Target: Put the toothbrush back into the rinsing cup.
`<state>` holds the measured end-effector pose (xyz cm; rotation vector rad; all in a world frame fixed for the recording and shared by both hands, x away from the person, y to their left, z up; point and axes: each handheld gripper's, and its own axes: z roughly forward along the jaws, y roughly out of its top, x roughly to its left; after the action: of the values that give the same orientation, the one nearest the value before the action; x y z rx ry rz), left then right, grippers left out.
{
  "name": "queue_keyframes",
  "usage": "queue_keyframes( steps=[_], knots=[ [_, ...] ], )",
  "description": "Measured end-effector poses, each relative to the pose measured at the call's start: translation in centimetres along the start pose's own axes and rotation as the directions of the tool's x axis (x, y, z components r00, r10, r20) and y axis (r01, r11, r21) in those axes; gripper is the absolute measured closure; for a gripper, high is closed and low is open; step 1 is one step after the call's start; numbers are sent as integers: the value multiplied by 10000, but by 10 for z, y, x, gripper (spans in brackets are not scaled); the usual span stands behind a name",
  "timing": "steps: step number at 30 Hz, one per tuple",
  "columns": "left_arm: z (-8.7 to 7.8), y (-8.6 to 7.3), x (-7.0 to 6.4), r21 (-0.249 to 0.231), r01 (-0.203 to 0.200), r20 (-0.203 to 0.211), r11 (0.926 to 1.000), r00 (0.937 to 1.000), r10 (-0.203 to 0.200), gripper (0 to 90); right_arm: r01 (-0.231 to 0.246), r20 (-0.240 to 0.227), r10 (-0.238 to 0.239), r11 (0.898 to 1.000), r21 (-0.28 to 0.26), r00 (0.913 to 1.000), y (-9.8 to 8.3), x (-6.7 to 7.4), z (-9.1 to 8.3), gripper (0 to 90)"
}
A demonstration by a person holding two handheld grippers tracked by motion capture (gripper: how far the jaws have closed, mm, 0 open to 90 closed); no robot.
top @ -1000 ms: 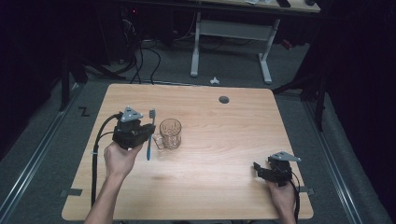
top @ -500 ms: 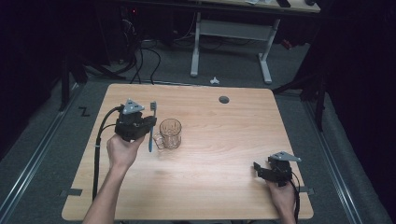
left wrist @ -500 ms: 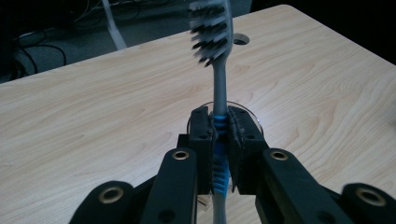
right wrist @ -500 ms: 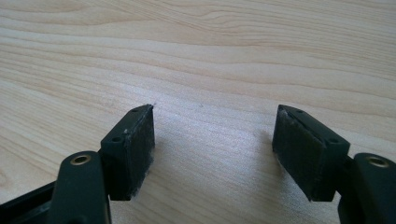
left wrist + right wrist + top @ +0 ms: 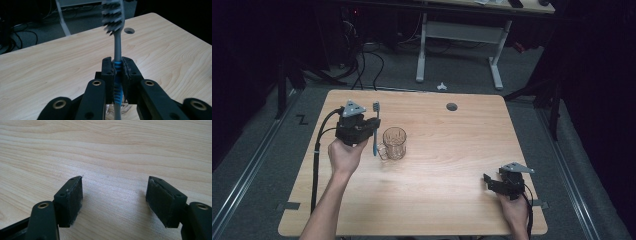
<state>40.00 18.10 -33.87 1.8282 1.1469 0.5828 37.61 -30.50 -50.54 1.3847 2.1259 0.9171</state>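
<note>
The toothbrush [image 5: 375,127] is standing upright, bristles up, just at nine o'clock of the glass mug [image 5: 393,143]. The left gripper [image 5: 373,125] is pinching its blue handle. At five o'clock on the surface [image 5: 447,150], the right gripper [image 5: 490,181] is resting, jaws spread.

A dim lab: bare wooden table [image 5: 452,165], floor cables [image 5: 362,65], adjustable desk [image 5: 462,35].
</note>
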Motion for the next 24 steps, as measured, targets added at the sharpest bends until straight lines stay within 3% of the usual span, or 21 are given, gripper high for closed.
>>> queue_keyframes(
  steps=[12, 24],
  knots=[
    [13, 10, -1, -207, -77, -86, 9998, 9999, 75, 813, -29, -20, 29, 10000, 13, 10000, 0, 0, 0, 300],
    [24, 8, 2, -355, -123, -196, 9993, 9997, 116, 812, -54, -35, 54, 10000, 5, 10000, 0, -1, 0, 300]
  ],
)
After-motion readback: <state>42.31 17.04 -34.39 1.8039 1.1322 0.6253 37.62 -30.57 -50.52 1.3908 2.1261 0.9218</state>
